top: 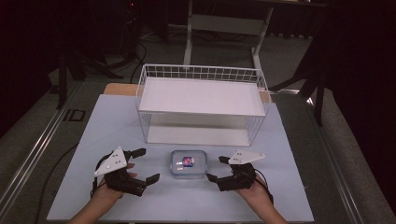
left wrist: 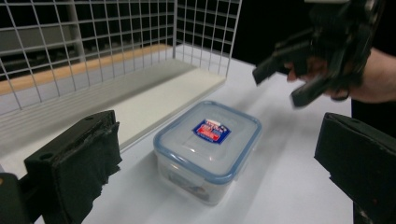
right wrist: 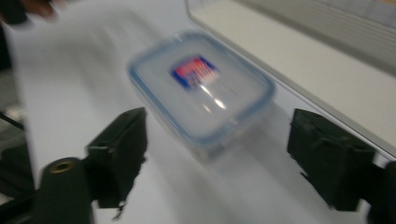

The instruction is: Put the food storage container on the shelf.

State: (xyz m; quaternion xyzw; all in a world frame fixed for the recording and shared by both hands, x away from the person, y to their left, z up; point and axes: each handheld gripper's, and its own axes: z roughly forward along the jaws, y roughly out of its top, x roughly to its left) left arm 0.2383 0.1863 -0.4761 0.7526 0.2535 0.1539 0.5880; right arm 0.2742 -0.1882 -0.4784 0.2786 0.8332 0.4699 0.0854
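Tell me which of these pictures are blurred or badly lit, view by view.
High view: sharp but dim, dark room around the lit table, box small. Left gripper view: box crisp, with soft glare on its lid; the near jaws are slightly soft. Right gripper view: motion blur smears the box and its label; a bright glare streak crosses the lid.

High view: fixed above my side of the table [top: 289,196], facing forward and down, far enough to take in both my grippers. Left gripper view: rides my left gripper [top: 142,164], low and close, aimed across at the lidded box [left wrist: 208,148]. Right gripper view: rides my right gripper [top: 218,169], close, blurred. Shared by all three: the lidded box and the wire basket [top: 202,100].
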